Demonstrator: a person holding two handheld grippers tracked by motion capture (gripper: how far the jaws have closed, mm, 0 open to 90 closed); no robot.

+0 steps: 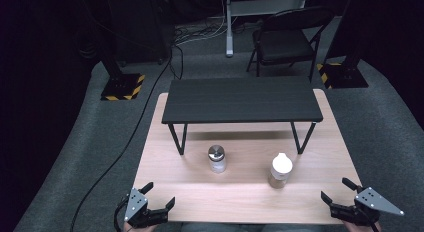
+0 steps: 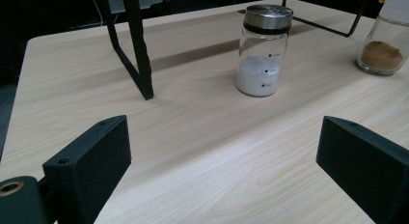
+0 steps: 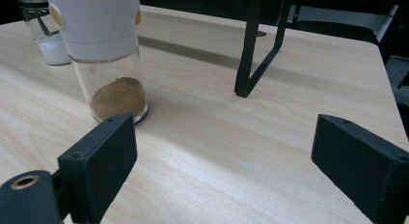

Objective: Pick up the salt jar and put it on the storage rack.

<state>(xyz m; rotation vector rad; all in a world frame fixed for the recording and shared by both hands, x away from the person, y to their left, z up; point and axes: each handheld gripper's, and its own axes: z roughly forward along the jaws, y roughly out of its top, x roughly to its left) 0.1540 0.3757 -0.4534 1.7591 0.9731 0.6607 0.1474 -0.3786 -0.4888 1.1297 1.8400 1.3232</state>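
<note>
Holding my left tongs [image 1: 159, 196] at the near left corner of the pale wooden bench [image 1: 160, 164], I keep their jaws spread wide with nothing between them. My right tongs [image 1: 334, 189] sit at the near right corner, jaws likewise wide apart and empty. Between them, toward the middle of the bench, stands the clear glass shaker with a silver metal lid and white powder [image 1: 217, 159], upright. Just to its right, nearer the right edge, stands the clear glass jar with a white plastic cap and brown powder [image 1: 280, 171], also upright; the two are apart. Both stand in front of the low black slatted rack on thin metal legs [image 1: 241, 99], which spans the far half of the bench.
</note>
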